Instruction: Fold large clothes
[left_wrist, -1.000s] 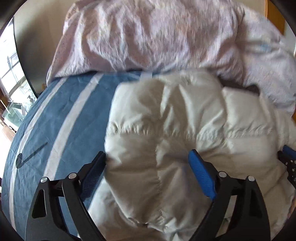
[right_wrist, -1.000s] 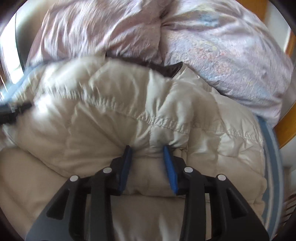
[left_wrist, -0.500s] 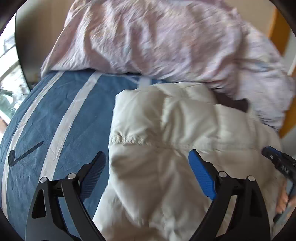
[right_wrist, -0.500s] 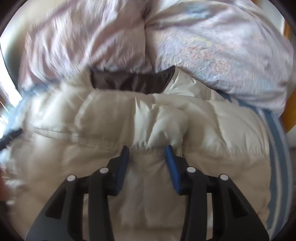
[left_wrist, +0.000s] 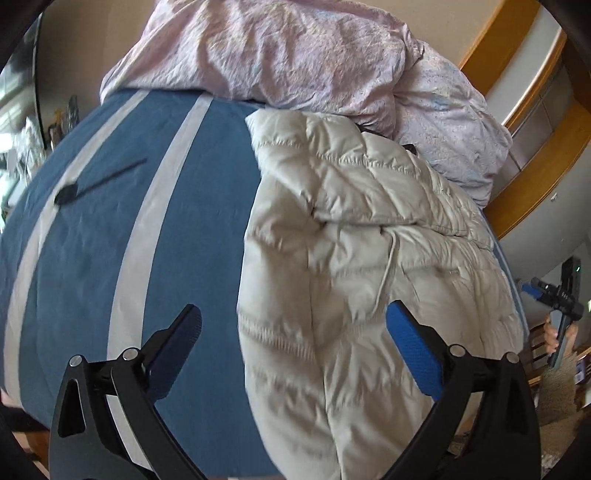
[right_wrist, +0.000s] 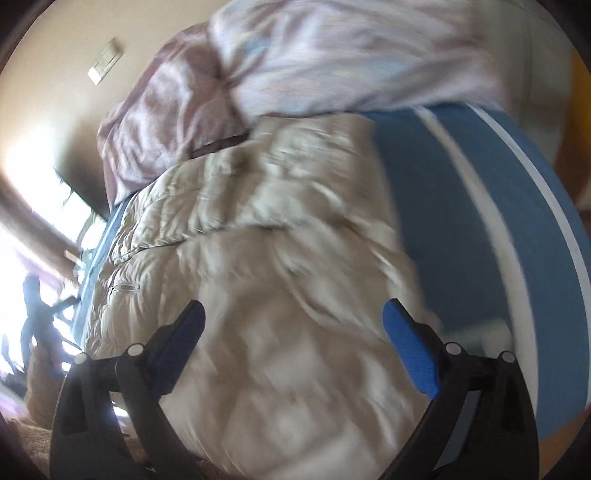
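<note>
A cream quilted puffer jacket (left_wrist: 351, 229) lies folded on the bed, its top tucked against the bedding at the head end. My left gripper (left_wrist: 293, 314) hovers over the jacket's left edge. Its jaws are opening wide, and its blue pads (left_wrist: 413, 350) touch no fabric. In the blurred right wrist view the jacket (right_wrist: 266, 258) fills the middle. My right gripper (right_wrist: 293, 310) is above it with its jaws also opening wide and nothing pinched between them. At the far right of the left wrist view a hand (left_wrist: 552, 334) holds the other gripper's handle beside the bed.
The bed cover (left_wrist: 92, 240) is blue with white stripes and has a dark mark (left_wrist: 66, 194) on it. A crumpled pink duvet (left_wrist: 295, 55) is heaped at the head end, and a wooden bed frame (left_wrist: 535, 173) runs along the right. A bright window (right_wrist: 22, 240) glares at the left.
The right gripper let go of the pinched jacket fold, opened wide, drew back and rolled. The left gripper drew back too and opened a little more. The jacket now lies farther off.
</note>
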